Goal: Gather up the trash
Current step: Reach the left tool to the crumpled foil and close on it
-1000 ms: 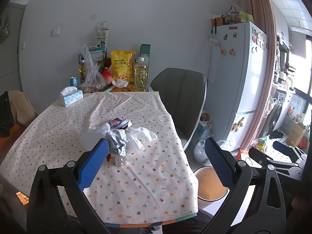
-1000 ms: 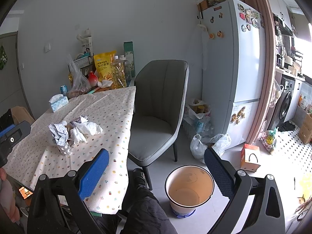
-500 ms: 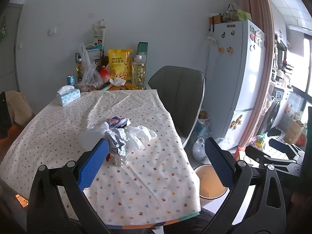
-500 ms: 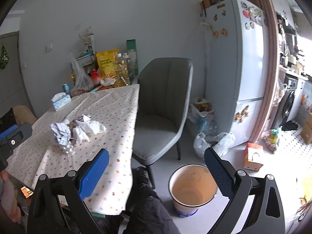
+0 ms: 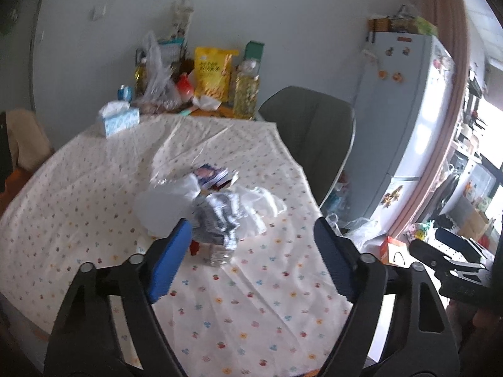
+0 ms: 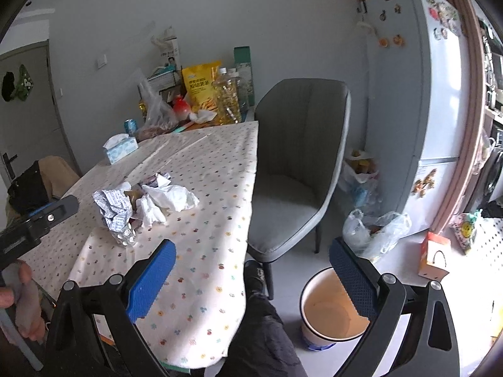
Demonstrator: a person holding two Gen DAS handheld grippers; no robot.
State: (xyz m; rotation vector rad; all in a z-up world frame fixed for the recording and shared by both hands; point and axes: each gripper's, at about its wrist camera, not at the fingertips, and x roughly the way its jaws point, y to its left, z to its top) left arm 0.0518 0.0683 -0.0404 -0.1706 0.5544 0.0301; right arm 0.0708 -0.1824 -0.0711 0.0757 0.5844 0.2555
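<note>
My left gripper (image 5: 251, 251) has just been narrowing its jaws, yet they are spread with nothing between the pads; the trash pile sits just beyond the tips. The pile lies mid-table on the dotted tablecloth (image 5: 94, 194): a crumpled printed wrapper (image 5: 217, 216) nearest me, draped over a clear bottle (image 5: 220, 253), white tissues (image 5: 261, 204) to its right, a translucent plastic piece (image 5: 157, 207) to its left, and a small colourful packet (image 5: 213, 174) on the far side. My right gripper (image 6: 251, 270) hangs spread and empty over the near right table edge, with the bin (image 6: 333, 314) on the floor below it, right of the table.

To do this well, I would bring the left jaws around the wrapper at its bulkiest fold, low enough to catch the bottle too if possible, and close firmly, since crumpled paper will probably compress and slip. I should lift slowly so the tissues do not drag off the edge.
</note>
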